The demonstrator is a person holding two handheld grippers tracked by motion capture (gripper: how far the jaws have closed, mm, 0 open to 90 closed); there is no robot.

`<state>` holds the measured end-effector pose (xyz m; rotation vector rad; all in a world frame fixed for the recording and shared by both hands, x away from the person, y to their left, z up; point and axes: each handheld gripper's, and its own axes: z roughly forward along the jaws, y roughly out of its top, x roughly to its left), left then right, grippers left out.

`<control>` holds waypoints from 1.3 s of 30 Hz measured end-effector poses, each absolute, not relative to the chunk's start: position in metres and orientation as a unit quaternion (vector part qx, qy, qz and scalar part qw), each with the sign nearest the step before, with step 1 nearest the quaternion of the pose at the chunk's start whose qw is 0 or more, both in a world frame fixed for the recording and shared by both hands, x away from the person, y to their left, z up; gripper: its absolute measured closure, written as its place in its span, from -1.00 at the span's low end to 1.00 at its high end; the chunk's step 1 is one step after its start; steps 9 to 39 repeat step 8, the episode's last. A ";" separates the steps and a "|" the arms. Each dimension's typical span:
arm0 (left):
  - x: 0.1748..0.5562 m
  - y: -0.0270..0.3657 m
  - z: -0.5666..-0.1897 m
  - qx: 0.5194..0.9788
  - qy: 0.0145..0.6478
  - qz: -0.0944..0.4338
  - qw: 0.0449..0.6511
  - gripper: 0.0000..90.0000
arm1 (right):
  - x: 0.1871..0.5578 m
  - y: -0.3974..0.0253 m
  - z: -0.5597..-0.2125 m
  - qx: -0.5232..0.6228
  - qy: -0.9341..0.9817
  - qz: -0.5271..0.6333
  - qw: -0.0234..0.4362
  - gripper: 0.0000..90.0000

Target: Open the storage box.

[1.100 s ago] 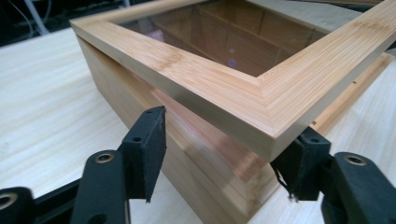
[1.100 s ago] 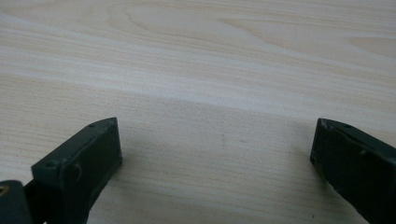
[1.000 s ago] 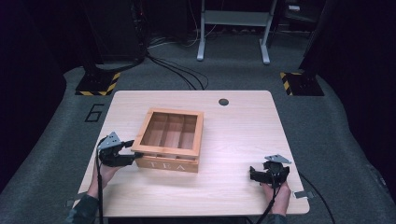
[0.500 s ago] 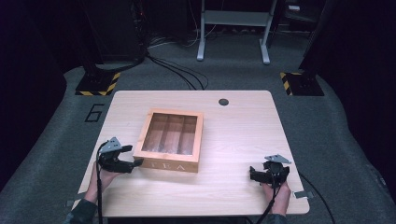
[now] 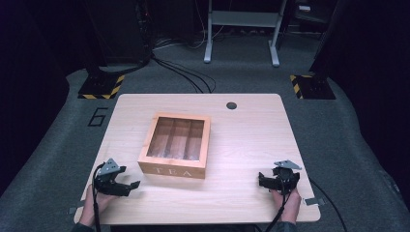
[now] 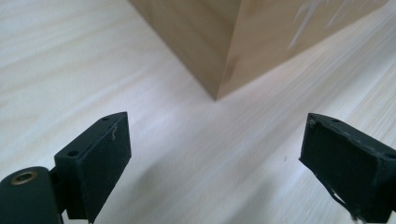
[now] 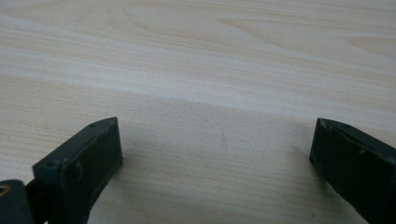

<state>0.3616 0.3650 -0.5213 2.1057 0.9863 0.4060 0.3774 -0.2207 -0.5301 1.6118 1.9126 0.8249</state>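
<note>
A wooden tea box with a glass lid and "TEA" on its front stands mid-table, lid down. My left gripper rests near the table's front left corner, open, a short way left of and below the box's front left corner. In the left gripper view that box corner stands ahead of the wide-apart jaws, not touching them. My right gripper lies near the front right of the table, open, with bare tabletop between its jaws.
The light wooden table has a dark round grommet near its far edge. Beyond it are grey floor, cables, a metal stand and yellow-black striped bases.
My left gripper has drawn back from the box's left side toward the table's front left corner. The box has settled flat with its lid down. The right gripper has stayed put.
</note>
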 end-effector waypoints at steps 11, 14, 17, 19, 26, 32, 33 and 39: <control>0.355 0.367 -0.531 0.819 0.408 0.177 0.363 -0.86 | 0.377 -0.220 -0.530 0.597 0.700 0.303 0.250 -0.98; 0.355 0.367 -0.531 0.819 0.408 0.177 0.363 -0.86 | 0.377 -0.220 -0.530 0.597 0.700 0.303 0.250 -0.98; 0.355 0.367 -0.531 0.819 0.408 0.177 0.363 -0.86 | 0.377 -0.220 -0.530 0.597 0.700 0.303 0.250 -0.98; 0.355 0.367 -0.531 0.819 0.408 0.177 0.363 -0.86 | 0.377 -0.220 -0.530 0.597 0.700 0.303 0.250 -0.98; 0.355 0.367 -0.531 0.819 0.408 0.177 0.363 -0.86 | 0.377 -0.220 -0.530 0.597 0.700 0.303 0.250 -0.98; 0.355 0.367 -0.531 0.819 0.408 0.177 0.363 -0.86 | 0.377 -0.220 -0.530 0.597 0.700 0.303 0.250 -0.98; 0.355 0.367 -0.531 0.819 0.408 0.177 0.363 -0.86 | 0.377 -0.220 -0.530 0.597 0.700 0.303 0.250 -0.98; 0.355 0.367 -0.531 0.819 0.408 0.177 0.363 -0.86 | 0.377 -0.220 -0.530 0.597 0.700 0.303 0.250 -0.98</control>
